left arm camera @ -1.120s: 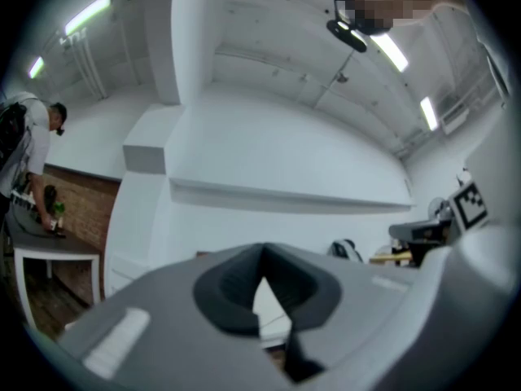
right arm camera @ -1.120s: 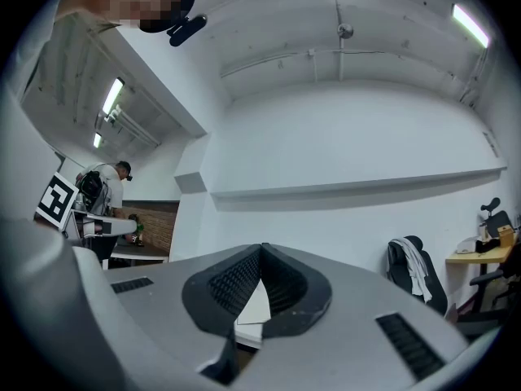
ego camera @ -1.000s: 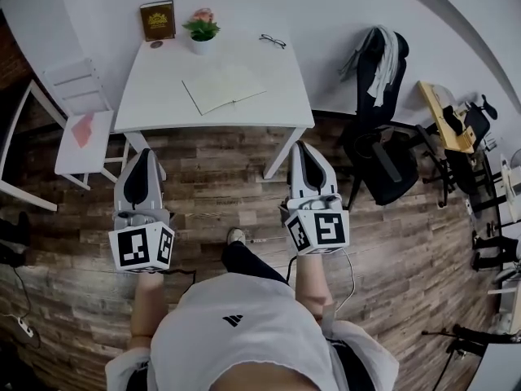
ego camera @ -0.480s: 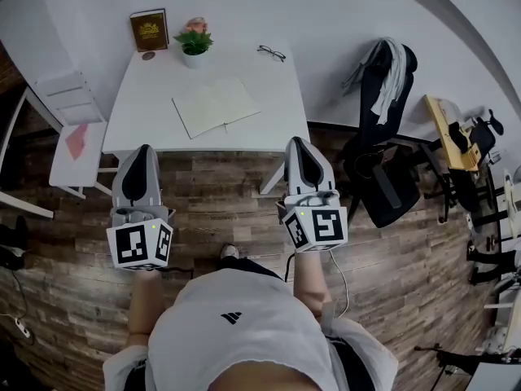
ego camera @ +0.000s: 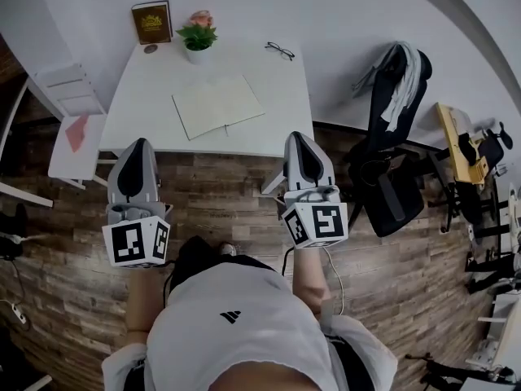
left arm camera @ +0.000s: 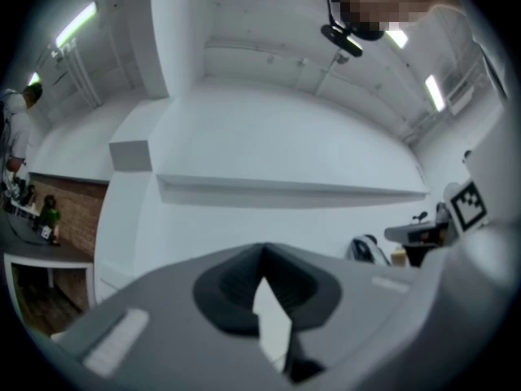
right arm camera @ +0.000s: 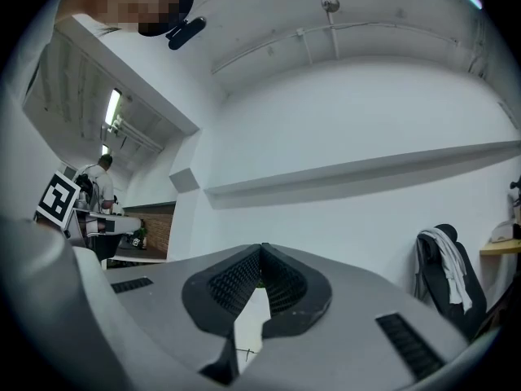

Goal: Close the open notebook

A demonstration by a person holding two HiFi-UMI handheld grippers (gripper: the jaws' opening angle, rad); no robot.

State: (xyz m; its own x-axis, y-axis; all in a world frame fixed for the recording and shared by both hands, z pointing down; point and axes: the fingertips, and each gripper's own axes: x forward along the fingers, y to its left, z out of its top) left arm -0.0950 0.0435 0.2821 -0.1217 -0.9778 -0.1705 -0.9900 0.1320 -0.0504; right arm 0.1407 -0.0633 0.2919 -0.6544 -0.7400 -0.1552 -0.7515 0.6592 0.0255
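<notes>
The open notebook (ego camera: pixel 218 104) lies flat with pale blank pages in the middle of the white table (ego camera: pixel 277 129), seen in the head view. My left gripper (ego camera: pixel 138 142) is held over the wooden floor just in front of the table's front edge, left of the notebook, jaws together and empty. My right gripper (ego camera: pixel 295 136) is level with that front edge near the right corner, also shut and empty. Both are well short of the notebook. In the left gripper view (left arm camera: pixel 262 248) and the right gripper view (right arm camera: pixel 262 247) the jaw tips meet, facing a white wall.
At the table's back stand a brown book (ego camera: pixel 152 21), a potted plant (ego camera: pixel 198 37) and glasses (ego camera: pixel 279 51). A white chair (ego camera: pixel 75 112) stands left of the table. A black office chair (ego camera: pixel 395 161) draped with clothes stands to the right.
The person has stepped toward the table and both grippers have come forward with them, from over the floor to just at the table's front edge. Both stay shut.
</notes>
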